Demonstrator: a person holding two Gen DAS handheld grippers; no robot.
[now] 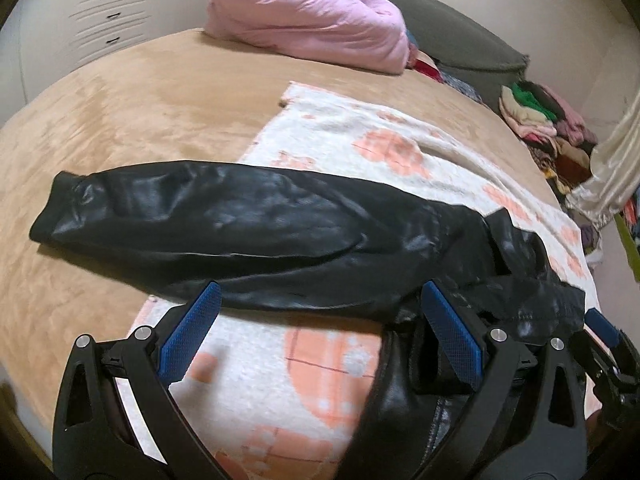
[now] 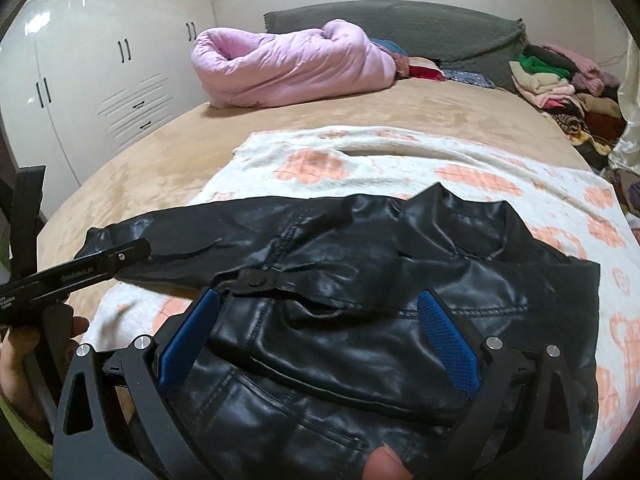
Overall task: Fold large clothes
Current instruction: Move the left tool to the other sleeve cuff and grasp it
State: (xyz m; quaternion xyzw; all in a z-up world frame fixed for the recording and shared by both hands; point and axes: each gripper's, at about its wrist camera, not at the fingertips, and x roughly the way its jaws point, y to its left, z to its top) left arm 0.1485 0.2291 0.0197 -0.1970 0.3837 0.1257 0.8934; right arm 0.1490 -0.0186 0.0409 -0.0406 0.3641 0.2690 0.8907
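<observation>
The left gripper and the right gripper look alike: black plastic frames with triangular cut-outs, round silver screw heads at the finger pivots, and blue pads with a fine knurled texture. In the right wrist view, the left gripper's black body bears white lettering, and the hand beside it wears a yellow-green sleeve.

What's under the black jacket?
The black jacket lies on a white blanket with peach patches, spread over the tan bed cover. Whatever lies directly beneath the jacket is hidden.
</observation>
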